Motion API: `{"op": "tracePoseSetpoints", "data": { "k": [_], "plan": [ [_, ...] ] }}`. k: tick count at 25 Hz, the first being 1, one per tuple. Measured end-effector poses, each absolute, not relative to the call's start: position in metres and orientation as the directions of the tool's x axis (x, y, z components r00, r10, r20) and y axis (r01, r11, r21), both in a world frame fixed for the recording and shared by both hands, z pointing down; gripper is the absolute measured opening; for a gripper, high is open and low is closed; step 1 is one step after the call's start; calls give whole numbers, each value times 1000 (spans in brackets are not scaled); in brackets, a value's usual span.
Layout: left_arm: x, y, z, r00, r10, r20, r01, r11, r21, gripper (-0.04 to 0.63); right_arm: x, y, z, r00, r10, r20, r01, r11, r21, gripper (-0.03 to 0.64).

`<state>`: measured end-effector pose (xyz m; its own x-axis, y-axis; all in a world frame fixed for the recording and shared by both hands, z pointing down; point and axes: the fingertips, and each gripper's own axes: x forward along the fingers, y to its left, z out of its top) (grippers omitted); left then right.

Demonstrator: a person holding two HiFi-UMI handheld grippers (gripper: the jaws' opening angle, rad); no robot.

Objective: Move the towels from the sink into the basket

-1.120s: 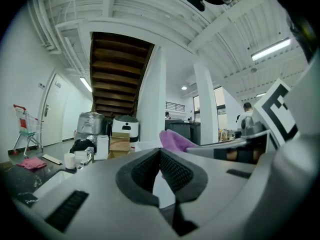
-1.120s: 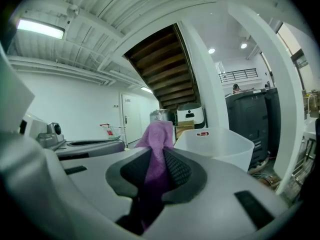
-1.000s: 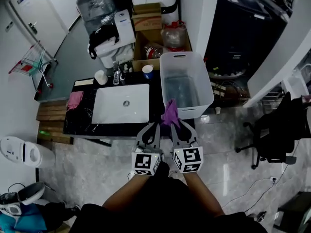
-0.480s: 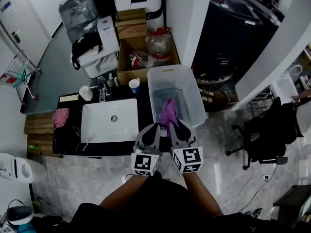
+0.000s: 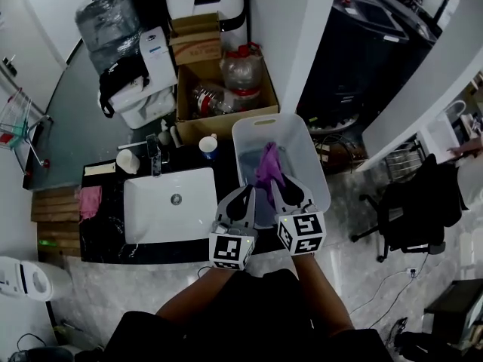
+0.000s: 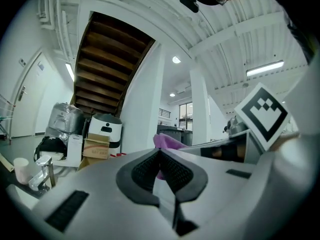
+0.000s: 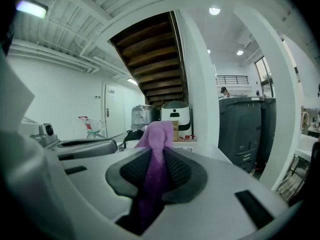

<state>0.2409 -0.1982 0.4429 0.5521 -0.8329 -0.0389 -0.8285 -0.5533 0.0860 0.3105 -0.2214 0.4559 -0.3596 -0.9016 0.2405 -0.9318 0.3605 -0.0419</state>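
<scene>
The right gripper, jaws pinched narrow on a purple towel, holds it over the white basket. The towel's length runs toward twelve o'clock. The left gripper, jaws together, sits at nine o'clock.

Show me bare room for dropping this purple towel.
Bare: the basket bottom, below the towel, and the sink basin. Crowded: the counter behind the sink, with cup, faucet and blue cup; pink cloth at its left end.

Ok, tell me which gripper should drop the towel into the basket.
Right: the right gripper is clamped on the purple towel over the basket; the left gripper has its jaws together, empty.
</scene>
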Motion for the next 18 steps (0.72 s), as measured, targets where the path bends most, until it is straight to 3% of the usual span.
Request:
{"op": "tracePoseSetpoints", "data": {
  "k": [6,13,18],
  "plan": [
    [231,-221,449,531,-847,-15,-843,-530,92,12,313,-272,476,-386,-857,342,-915,402,-27,83],
    [230,-246,450,472,-881,-5,-876,-470,104,12,306,-317,525,-471,-755,456,-876,464,-135,86],
    [228,-261,448,404,-915,-13,-908,-402,115,12,299,-347,587,-500,-627,597,-827,551,-114,86]
  ]
}}
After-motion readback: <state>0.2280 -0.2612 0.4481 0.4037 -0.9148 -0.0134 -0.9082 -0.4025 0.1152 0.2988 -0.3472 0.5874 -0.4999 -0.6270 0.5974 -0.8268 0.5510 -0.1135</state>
